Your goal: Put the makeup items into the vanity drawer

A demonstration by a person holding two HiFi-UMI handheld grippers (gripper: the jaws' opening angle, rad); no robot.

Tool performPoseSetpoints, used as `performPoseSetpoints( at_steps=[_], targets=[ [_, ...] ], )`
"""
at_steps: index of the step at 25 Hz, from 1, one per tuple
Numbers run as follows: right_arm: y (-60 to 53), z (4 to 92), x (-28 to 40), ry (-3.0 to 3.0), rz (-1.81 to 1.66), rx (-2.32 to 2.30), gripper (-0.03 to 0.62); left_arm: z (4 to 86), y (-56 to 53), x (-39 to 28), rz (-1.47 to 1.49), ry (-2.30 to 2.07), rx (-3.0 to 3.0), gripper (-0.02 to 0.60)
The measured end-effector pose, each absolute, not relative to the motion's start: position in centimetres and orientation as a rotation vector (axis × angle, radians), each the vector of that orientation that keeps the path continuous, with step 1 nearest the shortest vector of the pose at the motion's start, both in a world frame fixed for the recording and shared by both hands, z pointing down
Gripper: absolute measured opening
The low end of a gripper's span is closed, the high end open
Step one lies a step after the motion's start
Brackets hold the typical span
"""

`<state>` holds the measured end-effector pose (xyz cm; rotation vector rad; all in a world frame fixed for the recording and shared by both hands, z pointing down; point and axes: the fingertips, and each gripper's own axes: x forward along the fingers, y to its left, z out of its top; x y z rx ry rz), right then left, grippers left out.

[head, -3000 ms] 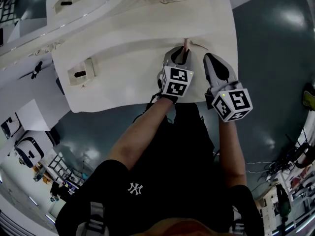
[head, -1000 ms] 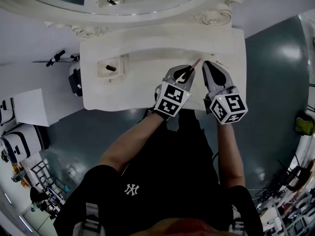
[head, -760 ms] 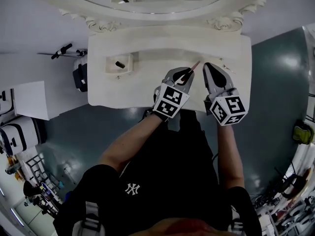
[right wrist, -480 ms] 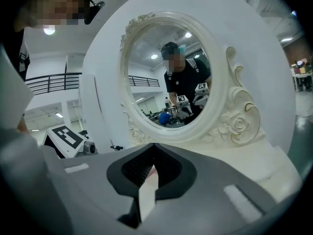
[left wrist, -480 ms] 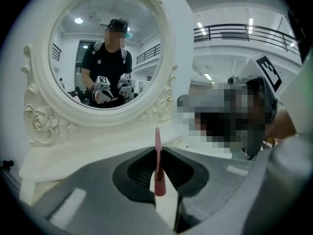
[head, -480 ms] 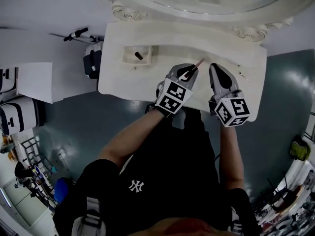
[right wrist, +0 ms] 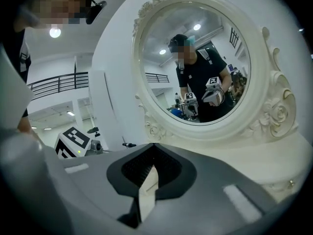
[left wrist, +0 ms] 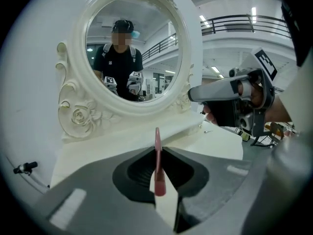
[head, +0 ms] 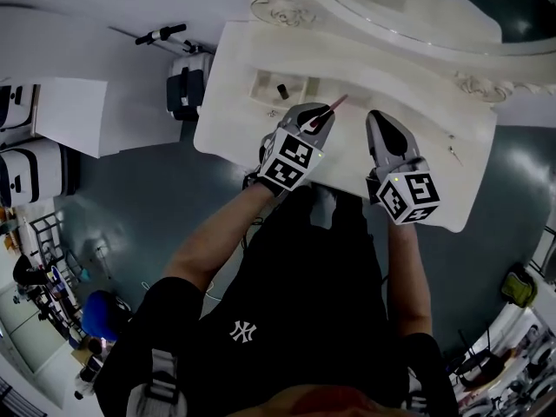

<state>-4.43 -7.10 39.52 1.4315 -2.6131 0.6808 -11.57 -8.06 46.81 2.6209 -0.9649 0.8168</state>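
Gripping a slim pink makeup stick (left wrist: 157, 155) with our left gripper (head: 320, 115), we hold our right gripper (head: 376, 118), fingers closed and empty, at its 3 o'clock.

A carved white mirror (left wrist: 189, 67) reflects a person (left wrist: 119, 62) in black. A suitcase (head: 186, 87) stands on the grey floor (head: 130, 194).
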Motion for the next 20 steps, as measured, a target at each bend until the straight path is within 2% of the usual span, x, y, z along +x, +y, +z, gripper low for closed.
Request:
performPoseSetpoints(
  at_steps=[7, 20],
  targets=[
    [-8.3, 40.5, -8.4, -2.62, 0.701, 1.371, 0.023, 48.4, -9.4, -16.4, 0.896, -0.962, 2.61, 0.049],
    [-9.4, 41.9, -12.2, -2.592, 0.722, 1.331, 0.023, 52.2, -10.7, -20.6, 1.094, -0.744, 2.701, 0.049]
  ],
)
